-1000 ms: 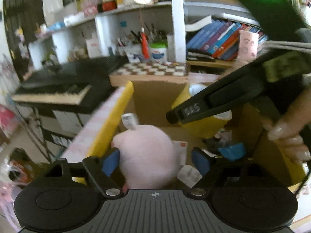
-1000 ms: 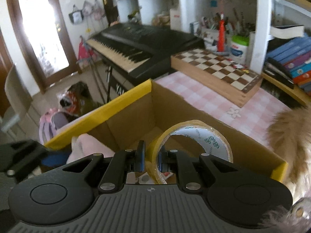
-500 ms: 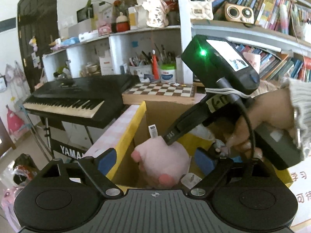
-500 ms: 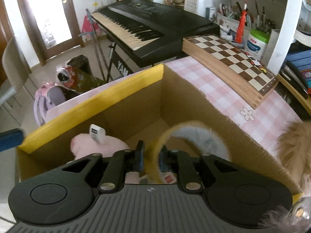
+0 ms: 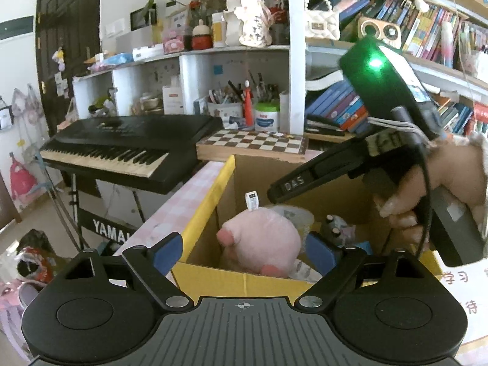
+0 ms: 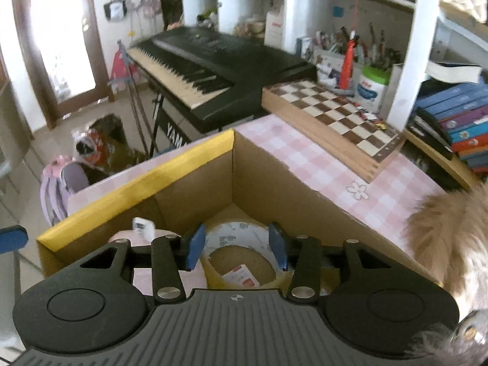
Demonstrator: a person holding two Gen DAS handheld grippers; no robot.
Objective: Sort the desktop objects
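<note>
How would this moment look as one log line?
right gripper: opening, clear tape roll dropped | yellow-rimmed cardboard box | left gripper: open, empty

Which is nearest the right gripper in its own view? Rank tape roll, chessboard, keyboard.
From the right gripper:
1. Tape roll, just beyond the gripper, in the box.
2. Chessboard, beyond the box, to the right.
3. Keyboard, farthest back, to the left.

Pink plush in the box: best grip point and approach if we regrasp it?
Come from above through the cardboard box's open top and pinch the pink plush across its rounded body. It's soft, so it should compress; the walls block side approaches, and the tape roll crowds one side.
</note>
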